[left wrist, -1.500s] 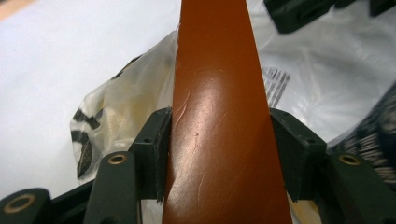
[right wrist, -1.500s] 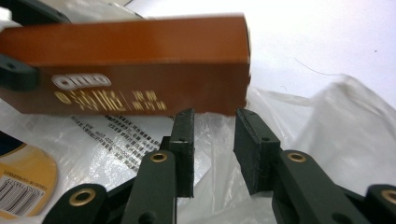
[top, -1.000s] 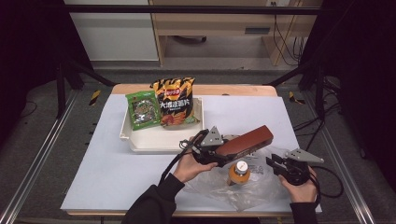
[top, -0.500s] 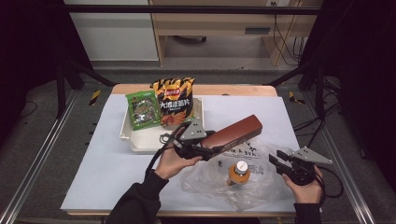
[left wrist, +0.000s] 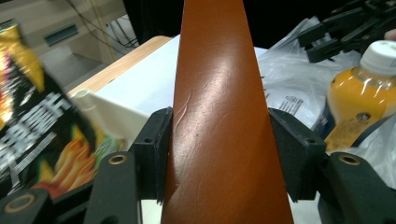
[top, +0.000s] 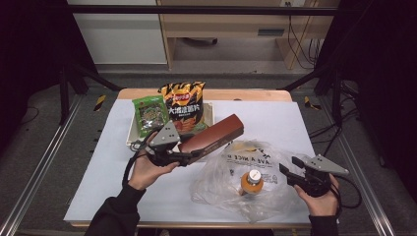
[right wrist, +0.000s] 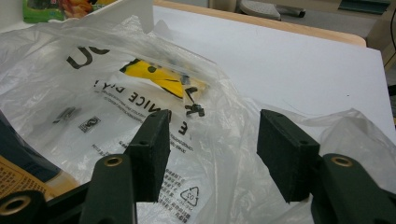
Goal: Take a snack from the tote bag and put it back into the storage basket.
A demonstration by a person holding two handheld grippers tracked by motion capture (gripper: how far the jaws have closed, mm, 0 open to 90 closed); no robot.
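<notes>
Now, by label:

Left gripper (top: 189, 156): its jaws are clamped on the two long sides of the brown box (top: 212, 133), seen close up in the left gripper view (left wrist: 224, 135); the person's left hand (top: 145, 169) carries it.

Brown box: held up off the desk (top: 113, 196), slanting up and away from the left gripper, its far end just in front of the tray (top: 132, 132) and over the near rim of the plastic bag (top: 236, 182).

Right gripper (top: 290, 173): jaws stand wide apart with nothing between them, at the right edge of the plastic bag; in the right gripper view (right wrist: 210, 154) the bag's film lies right under them.

Plastic bag: clear and crumpled, printed with dark lettering, lying on the desk between the two grippers.

Inside the bag: an orange drink bottle (top: 252, 183) with a white cap, standing upright, and something yellow (right wrist: 161, 77) farther back under the film; what it is cannot be told.

Tray: white, at the far middle of the desk.

In the tray: a green snack packet (top: 150, 114) at the left and a black-and-orange chip bag (top: 183, 105) beside it, both propped up.

Desk: a white sheet covers it, with the wooden edge showing at the far side.
</notes>
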